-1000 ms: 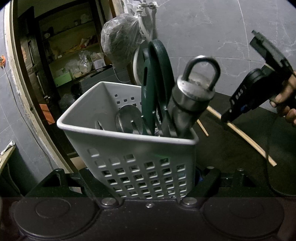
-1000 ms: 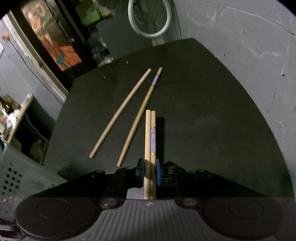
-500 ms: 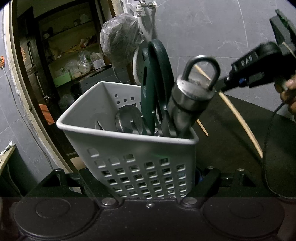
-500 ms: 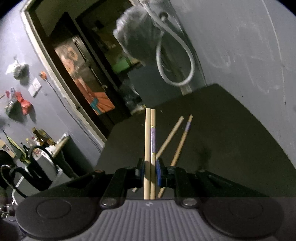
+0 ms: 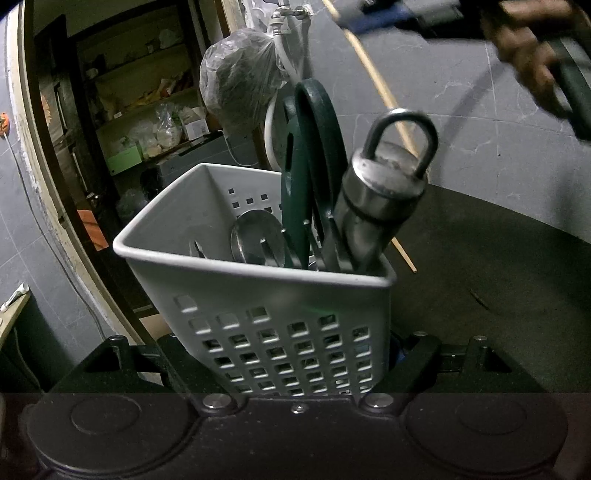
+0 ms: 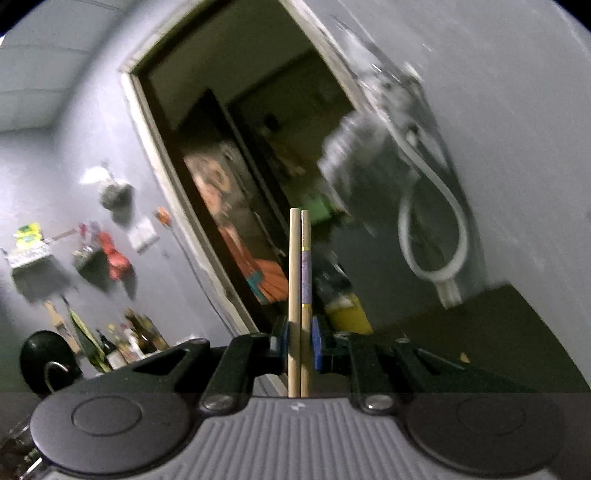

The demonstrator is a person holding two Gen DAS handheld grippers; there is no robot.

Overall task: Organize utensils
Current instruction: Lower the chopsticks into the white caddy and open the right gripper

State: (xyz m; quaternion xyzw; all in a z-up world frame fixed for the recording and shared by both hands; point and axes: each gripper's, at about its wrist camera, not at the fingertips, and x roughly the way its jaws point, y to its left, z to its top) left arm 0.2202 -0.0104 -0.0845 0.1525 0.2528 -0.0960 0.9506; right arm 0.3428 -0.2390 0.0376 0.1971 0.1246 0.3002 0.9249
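Right wrist view: right claw (image 6: 299,341) clamps two chopsticks (image 6: 300,280) pointing straight ahead; light, stiff, slick, gripped near one end. Left claw (image 5: 284,354) clamps the basket (image 5: 258,295).

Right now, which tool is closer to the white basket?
Left. The left tool grips the white basket itself; the right tool is up above it, holding chopsticks.
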